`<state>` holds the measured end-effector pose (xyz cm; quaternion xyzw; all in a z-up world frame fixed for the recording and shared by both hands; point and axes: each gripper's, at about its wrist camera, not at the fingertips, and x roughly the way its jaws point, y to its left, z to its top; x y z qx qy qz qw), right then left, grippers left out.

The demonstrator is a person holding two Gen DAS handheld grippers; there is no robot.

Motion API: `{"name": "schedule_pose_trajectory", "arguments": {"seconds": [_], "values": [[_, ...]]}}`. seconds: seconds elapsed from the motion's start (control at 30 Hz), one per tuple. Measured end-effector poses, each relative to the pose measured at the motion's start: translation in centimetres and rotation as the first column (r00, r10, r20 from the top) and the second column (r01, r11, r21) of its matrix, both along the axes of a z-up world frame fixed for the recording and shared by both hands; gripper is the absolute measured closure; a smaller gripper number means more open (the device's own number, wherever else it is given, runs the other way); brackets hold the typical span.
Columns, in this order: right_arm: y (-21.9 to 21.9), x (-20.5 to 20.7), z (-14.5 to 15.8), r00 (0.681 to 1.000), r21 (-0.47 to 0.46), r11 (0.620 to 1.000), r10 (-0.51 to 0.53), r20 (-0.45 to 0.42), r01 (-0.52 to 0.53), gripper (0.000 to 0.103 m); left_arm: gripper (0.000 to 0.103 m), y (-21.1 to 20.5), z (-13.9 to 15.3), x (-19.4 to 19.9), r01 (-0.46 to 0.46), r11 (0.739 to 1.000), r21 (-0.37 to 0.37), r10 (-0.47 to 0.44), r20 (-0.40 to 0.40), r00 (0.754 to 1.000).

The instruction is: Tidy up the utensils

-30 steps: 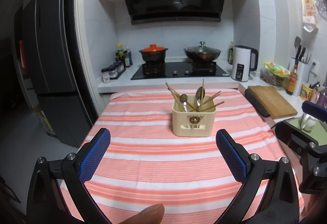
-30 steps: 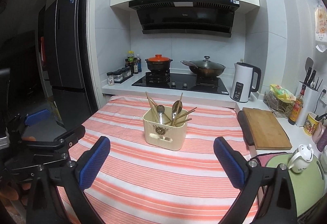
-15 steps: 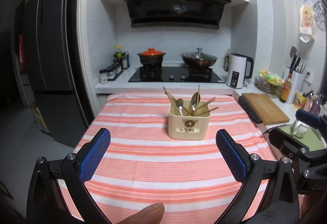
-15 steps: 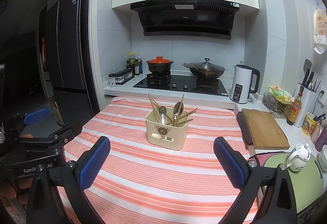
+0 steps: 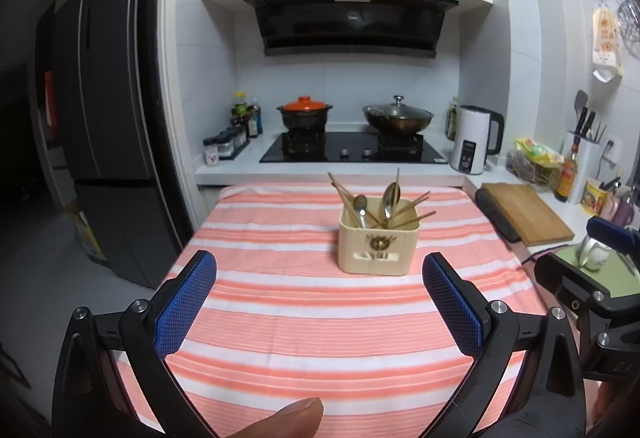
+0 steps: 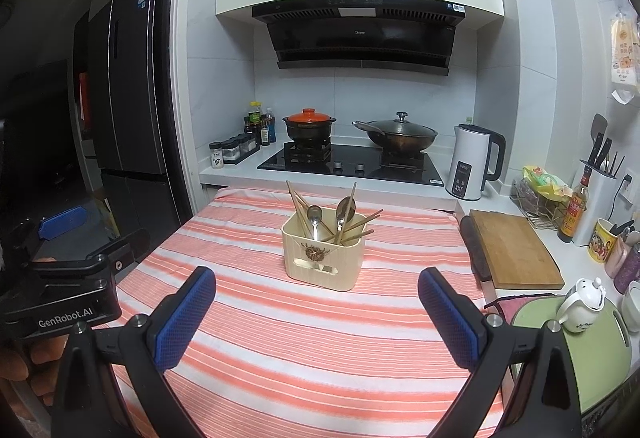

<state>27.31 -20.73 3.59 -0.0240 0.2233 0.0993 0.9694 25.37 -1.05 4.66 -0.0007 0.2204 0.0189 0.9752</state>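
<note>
a cream utensil holder (image 5: 378, 241) stands upright on a table covered with an orange-and-white striped cloth (image 5: 320, 318), and everything else here is placed from it. inside the holder, wooden chopsticks (image 5: 343, 194) lean out to both sides and two metal spoons (image 5: 389, 196) stand bowl-up among them; the same cluster shows from the right wrist view, with the chopsticks (image 6: 298, 204) fanned left and right and the spoons (image 6: 344, 209) in the middle.

the left gripper (image 5: 320, 302) hovers over the cloth on the near side of the holder, well apart from it, its blue-padded jaws spread wide with nothing between them. a fingertip (image 5: 292, 418) shows at the bottom edge of that view. the right gripper (image 6: 316, 312) likewise hangs on the near side of the holder, jaws wide apart and holding nothing. from the right wrist view the left gripper's black body sits far to the left of the holder, beyond the table edge.

behind the holder, past the far edge of the table, is a black cooktop (image 5: 352, 152) carrying an orange-lidded pot (image 5: 305, 114) and a lidded wok (image 5: 398, 117). a white kettle (image 5: 474, 144) stands behind and to the right of the holder. a wooden cutting board (image 5: 526, 212) lies to the holder's right, off the cloth. a dark refrigerator (image 5: 104, 110) stands far to the holder's left.
</note>
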Motion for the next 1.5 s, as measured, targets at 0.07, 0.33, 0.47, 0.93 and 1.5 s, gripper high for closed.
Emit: {"name": "schedule_pose_trajectory", "arguments": {"seconds": [0.07, 0.33, 0.47, 0.93, 1.5], "values": [[0.00, -0.03, 0.02, 1.000, -0.001, 1.000, -0.001, 0.001, 0.001, 0.000, 0.000, -0.03, 0.01, 0.04, 0.001, 1.000, 0.002, -0.001, -0.003, 1.000], [-0.10, 0.02, 0.05, 1.000, 0.001, 1.000, -0.007, -0.002, 0.007, 0.000, 0.000, -0.13, 0.01, -0.01, 0.005, 1.000, 0.002, -0.005, -0.007, 1.000], [-0.06, 0.02, -0.01, 1.000, -0.002, 1.000, -0.006, -0.001, 0.006, 0.000, 0.000, -0.17, -0.01, -0.15, 0.008, 1.000, 0.001, -0.008, -0.007, 1.000], [0.03, -0.05, -0.05, 1.000, 0.002, 1.000, -0.005, -0.002, 0.005, 0.000, 0.000, -0.18, -0.07, -0.15, 0.010, 1.000, 0.002, -0.010, -0.011, 1.000], [0.25, -0.22, -0.17, 1.000, 0.002, 1.000, -0.007, -0.003, 0.007, 0.000, 0.000, -0.07, -0.29, -0.26, 0.013, 1.000, -0.009, -0.013, -0.016, 1.000]]}}
